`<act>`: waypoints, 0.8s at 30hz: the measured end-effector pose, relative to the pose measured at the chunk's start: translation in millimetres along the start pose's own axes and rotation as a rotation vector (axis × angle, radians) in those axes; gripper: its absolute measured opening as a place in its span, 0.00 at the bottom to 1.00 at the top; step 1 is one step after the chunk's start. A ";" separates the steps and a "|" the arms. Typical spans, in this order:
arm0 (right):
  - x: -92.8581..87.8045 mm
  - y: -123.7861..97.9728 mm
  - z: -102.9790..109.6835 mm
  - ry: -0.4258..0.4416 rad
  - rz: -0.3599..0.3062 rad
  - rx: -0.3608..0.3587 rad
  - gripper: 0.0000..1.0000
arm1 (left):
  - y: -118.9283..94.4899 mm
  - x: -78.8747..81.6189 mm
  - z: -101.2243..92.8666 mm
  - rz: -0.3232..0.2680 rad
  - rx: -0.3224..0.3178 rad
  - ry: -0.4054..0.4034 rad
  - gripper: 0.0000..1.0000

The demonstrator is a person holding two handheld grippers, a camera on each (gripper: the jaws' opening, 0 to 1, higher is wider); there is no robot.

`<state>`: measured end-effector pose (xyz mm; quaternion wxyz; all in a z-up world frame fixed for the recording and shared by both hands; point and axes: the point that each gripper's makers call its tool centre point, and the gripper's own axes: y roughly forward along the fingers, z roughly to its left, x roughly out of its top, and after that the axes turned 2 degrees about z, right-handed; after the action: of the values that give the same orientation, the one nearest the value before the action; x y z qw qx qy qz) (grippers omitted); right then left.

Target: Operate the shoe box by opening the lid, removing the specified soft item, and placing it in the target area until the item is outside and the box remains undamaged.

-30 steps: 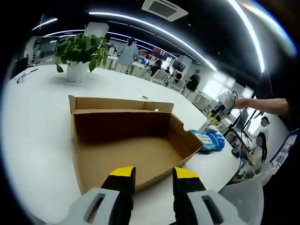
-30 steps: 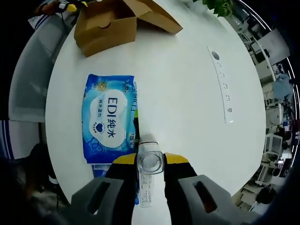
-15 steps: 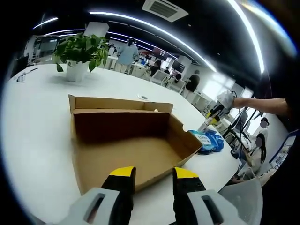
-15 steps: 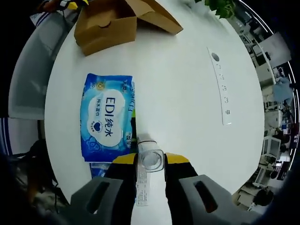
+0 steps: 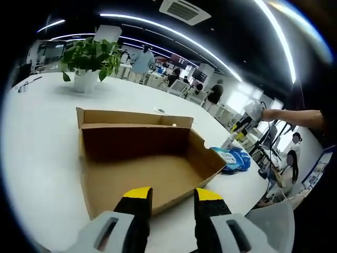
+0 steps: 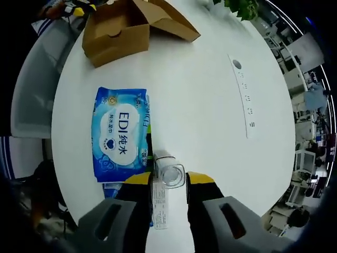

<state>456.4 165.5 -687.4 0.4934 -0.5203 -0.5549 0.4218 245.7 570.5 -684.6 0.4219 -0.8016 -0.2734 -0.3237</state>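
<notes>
White desk [image 6: 210,105] now carries the wet-wipe pack [image 6: 120,141], just left of my right hand-held gripper [image 6: 169,182], clenched on a clear bottle [image 6: 169,173]. Since a second ago nothing has shifted, so removal looks finished. My left hand-held gripper [image 5: 171,197] hangs parted just before the open shoe box [image 5: 142,158].

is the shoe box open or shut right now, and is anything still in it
Open and, as far as visible, empty: the shoe box has its lid folded back, showing bare cardboard floor. The blue wipes pack lies outside on the table.
</notes>
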 end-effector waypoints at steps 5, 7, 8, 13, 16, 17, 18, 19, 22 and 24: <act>1.1 -11.3 2.6 0.006 -0.010 -0.018 0.23 | -1.1 1.6 0.1 -0.008 0.002 -0.001 0.32; 0.2 -16.0 2.5 0.014 -0.012 -0.029 0.23 | -1.0 2.2 -0.2 -0.010 0.000 -0.001 0.32; -0.2 -18.0 2.4 0.020 -0.014 -0.034 0.23 | -1.2 2.1 -0.2 -0.010 0.001 0.001 0.32; -6.1 -32.6 6.0 0.041 -0.015 -0.063 0.25 | -1.8 3.0 -0.3 -0.015 -0.003 -0.001 0.32; -12.5 -40.9 7.7 0.068 -0.022 -0.093 0.25 | -3.0 4.0 1.0 -0.022 0.004 -0.006 0.32; -15.7 -44.1 9.2 0.082 -0.027 -0.104 0.25 | -4.1 5.5 1.8 -0.030 0.005 -0.012 0.32; -18.1 -46.4 10.7 0.096 -0.030 -0.113 0.25 | -5.1 6.7 1.7 -0.035 0.009 -0.015 0.32; -21.1 -49.6 13.4 0.117 -0.039 -0.126 0.25 | -6.1 7.8 2.7 -0.041 0.016 -0.017 0.32; -26.0 -55.7 21.7 0.192 -0.081 -0.153 0.25 | -10.3 12.5 10.2 -0.067 0.045 -0.035 0.32; -27.2 -56.9 32.9 0.292 -0.140 -0.138 0.25 | -14.2 16.2 16.1 -0.090 0.071 -0.051 0.33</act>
<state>414.1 134.1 -639.7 0.5602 -0.5686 -0.5399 0.2672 250.6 593.9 -672.4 0.4278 -0.7811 -0.3312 -0.3119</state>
